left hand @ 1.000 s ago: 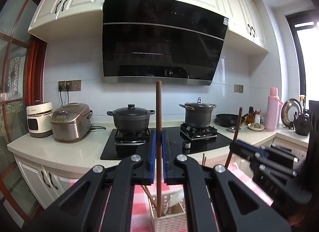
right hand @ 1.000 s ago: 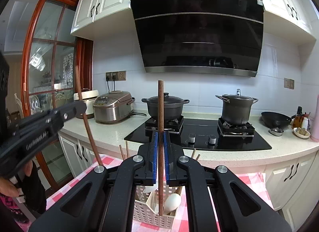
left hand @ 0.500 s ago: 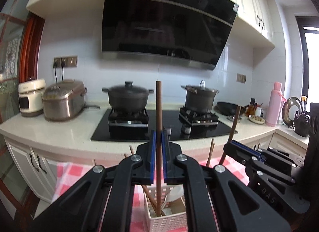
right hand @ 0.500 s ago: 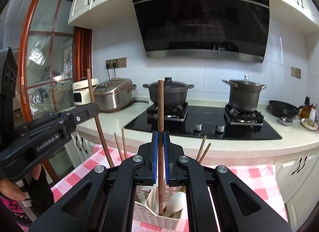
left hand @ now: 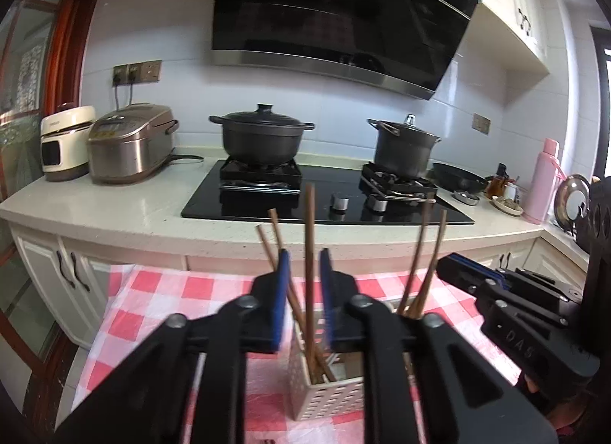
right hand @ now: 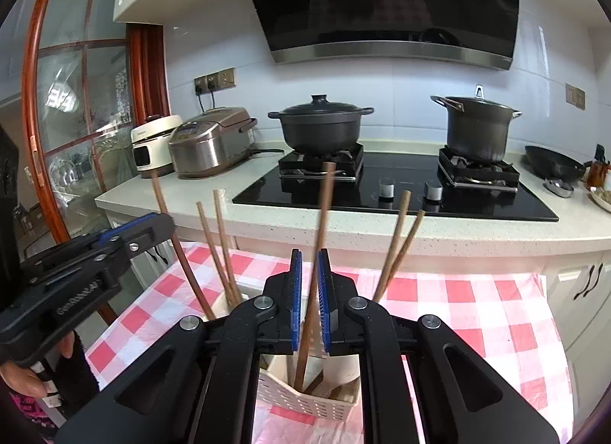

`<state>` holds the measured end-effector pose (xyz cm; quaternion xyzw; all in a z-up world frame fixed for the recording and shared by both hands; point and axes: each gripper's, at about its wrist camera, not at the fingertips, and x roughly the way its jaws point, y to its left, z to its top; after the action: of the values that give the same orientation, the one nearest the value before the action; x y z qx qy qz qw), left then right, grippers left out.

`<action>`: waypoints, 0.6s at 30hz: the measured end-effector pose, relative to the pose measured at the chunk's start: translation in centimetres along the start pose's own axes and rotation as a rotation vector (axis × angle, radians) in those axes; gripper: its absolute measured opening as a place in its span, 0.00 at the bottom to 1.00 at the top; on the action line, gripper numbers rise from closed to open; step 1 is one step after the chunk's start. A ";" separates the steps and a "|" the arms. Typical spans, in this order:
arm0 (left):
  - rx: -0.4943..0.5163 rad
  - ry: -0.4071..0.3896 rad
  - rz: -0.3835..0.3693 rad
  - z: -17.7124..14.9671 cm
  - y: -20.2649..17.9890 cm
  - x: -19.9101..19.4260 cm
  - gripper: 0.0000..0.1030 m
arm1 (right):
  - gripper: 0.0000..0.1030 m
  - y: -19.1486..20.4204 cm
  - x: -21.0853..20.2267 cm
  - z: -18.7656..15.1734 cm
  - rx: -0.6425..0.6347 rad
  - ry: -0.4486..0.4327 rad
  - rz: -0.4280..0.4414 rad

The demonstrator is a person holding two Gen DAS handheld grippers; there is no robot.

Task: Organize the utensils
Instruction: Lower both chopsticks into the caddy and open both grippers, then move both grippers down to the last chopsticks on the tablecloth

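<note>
Jaws of the left gripper (left hand: 302,283) stand parted in the left wrist view, a dark brown chopstick (left hand: 310,253) rising between the blue pads with a gap on each side, its lower end down in the white slotted basket (left hand: 324,394). That basket sits on the red-checked cloth (left hand: 160,302), and the black arms cover most of its rim, so only one corner shows. Two lighter chopsticks (left hand: 273,245) lean left behind the left pad; another pair (left hand: 429,264) leans right, their feet hidden by the gripper. At the right edge the right gripper (left hand: 450,266) comes in, partly cut off. Behind, a pot (left hand: 261,138) and a taller pot (left hand: 404,149) sit on the black stove (left hand: 324,195), with a rice cooker (left hand: 128,146) on the bench (left hand: 114,207). From the right wrist view, the right gripper (right hand: 309,291) also has its jaws apart, a slightly blurred chopstick (right hand: 319,249) tilted between the pads and touching neither that can be seen, its tip in the basket (right hand: 305,394), whose contents are hard to make out. The left gripper (right hand: 145,228) reaches in from the left, held by a hand (right hand: 34,371) that is cut by the frame edge; one chopstick (right hand: 179,249) passes just behind its tip, and whether it touches cannot be told.
</note>
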<state>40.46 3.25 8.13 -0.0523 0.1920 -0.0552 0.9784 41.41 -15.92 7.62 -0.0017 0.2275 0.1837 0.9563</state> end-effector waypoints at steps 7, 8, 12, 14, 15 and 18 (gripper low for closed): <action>-0.021 -0.025 0.039 -0.4 1.2 -1.8 0.44 | 0.23 -0.6 -1.3 -0.7 0.028 -0.005 -0.016; -0.022 -0.029 0.046 -0.5 1.3 -2.2 0.50 | 0.23 -0.6 -1.8 -1.0 0.031 -0.008 -0.018; -0.040 -0.042 0.087 -1.7 2.0 -4.3 0.74 | 0.24 -0.5 -3.8 -2.1 0.037 -0.014 -0.022; -0.049 -0.037 0.110 -2.5 2.4 -5.1 0.83 | 0.32 -0.2 -4.6 -3.0 0.037 -0.014 -0.025; -0.053 -0.035 0.119 -3.0 2.6 -5.5 0.85 | 0.35 -0.1 -4.9 -3.4 0.039 -0.015 -0.026; -0.056 -0.016 0.149 -4.7 3.2 -6.4 0.91 | 0.37 0.5 -5.9 -5.3 0.039 -0.002 -0.027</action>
<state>33.02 6.89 5.77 -0.0656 0.1892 0.0233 0.9795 34.08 -17.99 5.50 0.0140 0.2300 0.1661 0.9588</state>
